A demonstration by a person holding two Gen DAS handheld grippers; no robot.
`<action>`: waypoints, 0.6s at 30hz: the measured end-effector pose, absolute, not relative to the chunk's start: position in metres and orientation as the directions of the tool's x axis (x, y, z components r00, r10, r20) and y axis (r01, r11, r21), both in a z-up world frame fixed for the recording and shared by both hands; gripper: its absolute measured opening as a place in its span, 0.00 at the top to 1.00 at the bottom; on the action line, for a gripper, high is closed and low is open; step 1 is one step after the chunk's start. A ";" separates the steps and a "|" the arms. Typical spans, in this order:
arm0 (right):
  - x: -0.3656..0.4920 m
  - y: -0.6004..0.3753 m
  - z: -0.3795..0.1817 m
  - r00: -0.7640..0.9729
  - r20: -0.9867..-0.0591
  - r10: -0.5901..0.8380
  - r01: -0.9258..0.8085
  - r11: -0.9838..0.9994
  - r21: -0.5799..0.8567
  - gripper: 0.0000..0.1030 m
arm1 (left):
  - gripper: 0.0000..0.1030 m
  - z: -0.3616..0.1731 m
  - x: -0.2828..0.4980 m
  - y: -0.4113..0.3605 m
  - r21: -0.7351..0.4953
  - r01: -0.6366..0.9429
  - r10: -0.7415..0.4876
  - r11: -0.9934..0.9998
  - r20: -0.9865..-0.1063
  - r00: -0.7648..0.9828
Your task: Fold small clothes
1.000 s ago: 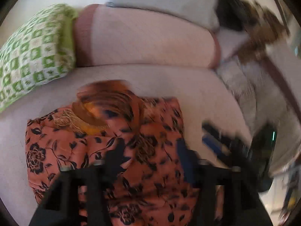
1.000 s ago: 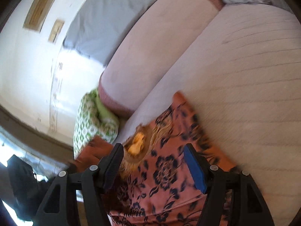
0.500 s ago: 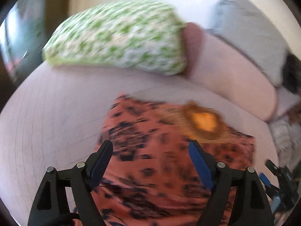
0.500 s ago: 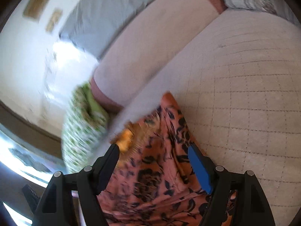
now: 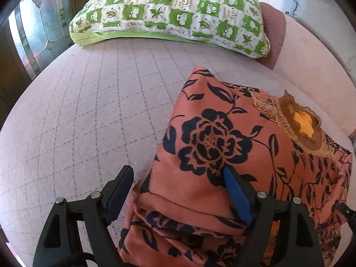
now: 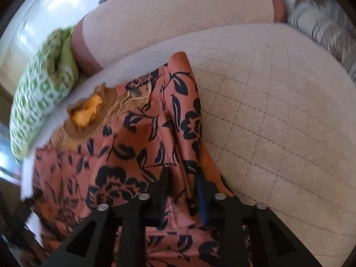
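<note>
An orange garment with a black flower print (image 5: 222, 155) lies folded on the pale quilted cushion (image 5: 89, 122). Its gold embroidered neckline (image 5: 304, 124) faces the far side. My left gripper (image 5: 178, 180) is open and straddles the garment's left edge, one finger on the cushion, the other over the cloth. In the right wrist view the garment (image 6: 124, 146) fills the lower left. My right gripper (image 6: 182, 184) is shut on a raised fold of the garment near its right edge.
A green and white checked pillow (image 5: 173, 15) lies at the far edge of the cushion, also in the right wrist view (image 6: 40, 93). A pink bolster (image 6: 178, 17) runs along the back. A striped cloth (image 6: 322, 31) lies at the far right. A dark glass door (image 5: 33, 29) stands left.
My right gripper has closed on a fold of the garment. My left gripper has swung to the garment's left edge and come lower, staying open.
</note>
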State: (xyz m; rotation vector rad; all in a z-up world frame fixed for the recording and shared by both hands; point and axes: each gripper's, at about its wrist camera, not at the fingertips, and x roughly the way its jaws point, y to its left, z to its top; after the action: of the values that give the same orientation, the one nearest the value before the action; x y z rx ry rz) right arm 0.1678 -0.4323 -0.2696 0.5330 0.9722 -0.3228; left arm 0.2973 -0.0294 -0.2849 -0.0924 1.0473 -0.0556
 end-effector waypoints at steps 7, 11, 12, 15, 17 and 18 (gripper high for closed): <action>0.142 -0.423 -0.249 0.495 -0.849 -0.183 0.547 0.825 0.141 0.94 | 0.18 -0.284 0.282 -0.034 -0.022 0.042 -0.040 0.999 -0.873 0.485; 0.122 -0.440 -0.264 0.532 -0.846 -0.048 0.542 0.786 0.297 0.94 | 0.18 -0.285 0.268 -0.028 -0.016 0.084 -0.054 0.996 -0.880 0.472; 0.116 -0.443 -0.259 0.569 -0.821 -0.036 0.534 0.776 0.336 0.94 | 0.18 -0.283 0.265 -0.026 -0.014 0.092 -0.056 0.996 -0.879 0.473; 0.106 -0.443 -0.238 0.671 -0.741 -0.002 0.480 0.763 0.433 0.93 | 0.19 -0.274 0.257 -0.021 -0.042 0.084 -0.079 0.996 -0.863 0.500; 0.108 -0.443 -0.233 0.706 -0.705 0.065 0.433 0.749 0.502 0.93 | 0.19 -0.264 0.253 -0.021 -0.054 0.080 -0.088 0.995 -0.840 0.535; 0.109 -0.443 -0.234 0.701 -0.709 0.080 0.432 0.743 0.511 0.93 | 0.19 -0.256 0.250 -0.021 -0.064 0.083 -0.100 0.995 -0.817 0.568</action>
State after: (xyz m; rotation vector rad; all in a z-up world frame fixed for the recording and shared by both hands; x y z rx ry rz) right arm 0.1090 -0.4435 -0.2335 0.7221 0.7838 -0.2165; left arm 0.2499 -0.0205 -0.2560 -0.0195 0.9607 -0.1071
